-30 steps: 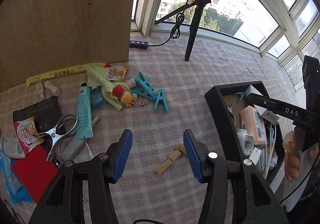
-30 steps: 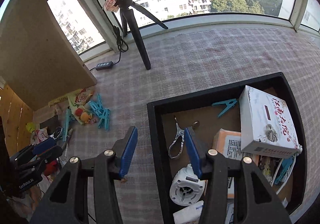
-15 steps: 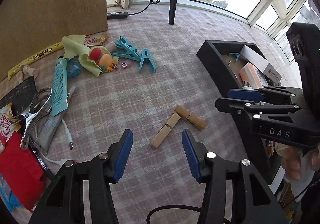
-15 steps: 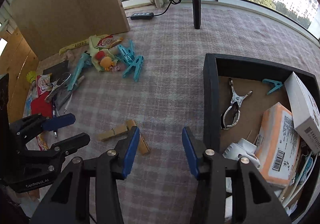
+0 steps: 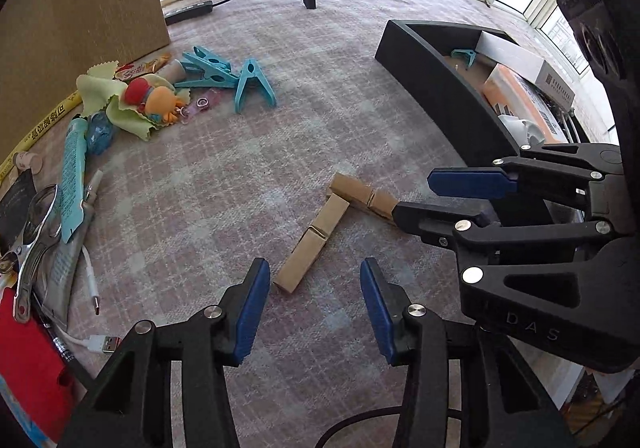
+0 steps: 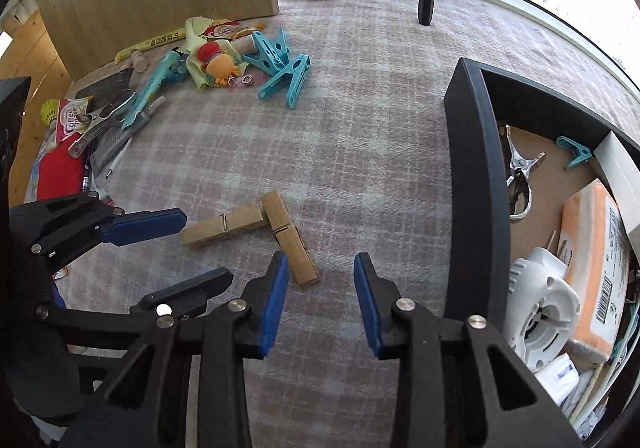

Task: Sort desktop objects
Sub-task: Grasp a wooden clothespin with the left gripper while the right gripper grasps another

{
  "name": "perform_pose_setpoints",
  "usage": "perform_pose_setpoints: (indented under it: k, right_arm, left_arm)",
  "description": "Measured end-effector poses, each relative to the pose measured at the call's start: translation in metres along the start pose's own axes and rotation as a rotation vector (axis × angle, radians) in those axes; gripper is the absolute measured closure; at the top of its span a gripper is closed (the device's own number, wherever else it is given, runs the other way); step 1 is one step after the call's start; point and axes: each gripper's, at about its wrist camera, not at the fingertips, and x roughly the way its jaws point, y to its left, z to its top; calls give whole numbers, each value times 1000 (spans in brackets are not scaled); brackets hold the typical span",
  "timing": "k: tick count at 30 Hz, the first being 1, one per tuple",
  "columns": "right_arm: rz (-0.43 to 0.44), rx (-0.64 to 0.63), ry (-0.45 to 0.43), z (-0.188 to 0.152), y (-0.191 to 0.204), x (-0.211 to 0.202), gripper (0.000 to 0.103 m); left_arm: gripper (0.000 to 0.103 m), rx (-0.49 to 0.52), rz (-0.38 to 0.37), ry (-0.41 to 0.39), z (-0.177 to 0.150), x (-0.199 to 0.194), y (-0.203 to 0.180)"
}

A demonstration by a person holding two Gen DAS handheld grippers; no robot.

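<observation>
Two wooden clothespins (image 5: 316,236) (image 6: 289,240) lie on the checked cloth of the bench (image 5: 224,183), their ends touching so they form an L. They sit larger and lower in both views than half a second ago, so you have brought both tools in closer. Your left hand-held gripper (image 5: 310,304) hovers with its blue pads wide apart and nothing between them, the near tip of the long clothespin just ahead of its left pad. Your right hand-held gripper (image 6: 320,298) is likewise spread open and empty, with the end of the other clothespin close by its left pad; from the left camera its lower finger now overlaps that clothespin's far end, where before it stood clear. Right of the clothespins stands the black tray (image 6: 474,175), holding a metal clip (image 6: 520,175), an orange packet (image 6: 596,260) and a white box (image 5: 520,59). Teal clips (image 5: 224,75) and a small orange toy (image 5: 160,101) remain in the pile beyond, near the cardboard.
</observation>
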Motion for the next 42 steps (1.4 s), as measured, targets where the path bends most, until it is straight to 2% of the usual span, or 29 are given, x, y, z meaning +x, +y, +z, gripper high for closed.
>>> perform_pose_setpoints:
  k: [12,18,20,22,24,25,33,42]
  right_arm:
    - [-27,-111,23,11,15,7,73]
    - [-4,-145,57,14,20,10,73]
    - [7,-148,74,15,20,14,78]
    - [-28,-168,70,15,21,17,84]
    - [-36,-178,77,15,22,16,87]
    - [-38,-170,76,15,21,15,90]
    - [-23,-64,28,12,6,-5,90]
    - [12,59,-84,-3,-27,-56,90]
  left_arm:
    - [73,42,35,-23,0,2,-2]
    - [76,63,30,-31,-1,1,-3]
    - [77,65,34,-35,0,2,-4]
    - [91,31,4,-31,1,1,1]
    - [91,11,-11,-31,3,1,6]
    - [91,5,-16,-33,3,1,7]
    - [91,-36,-19,-50,5,-8,7]
    - [92,-17,-71,-133,22,-49,-16]
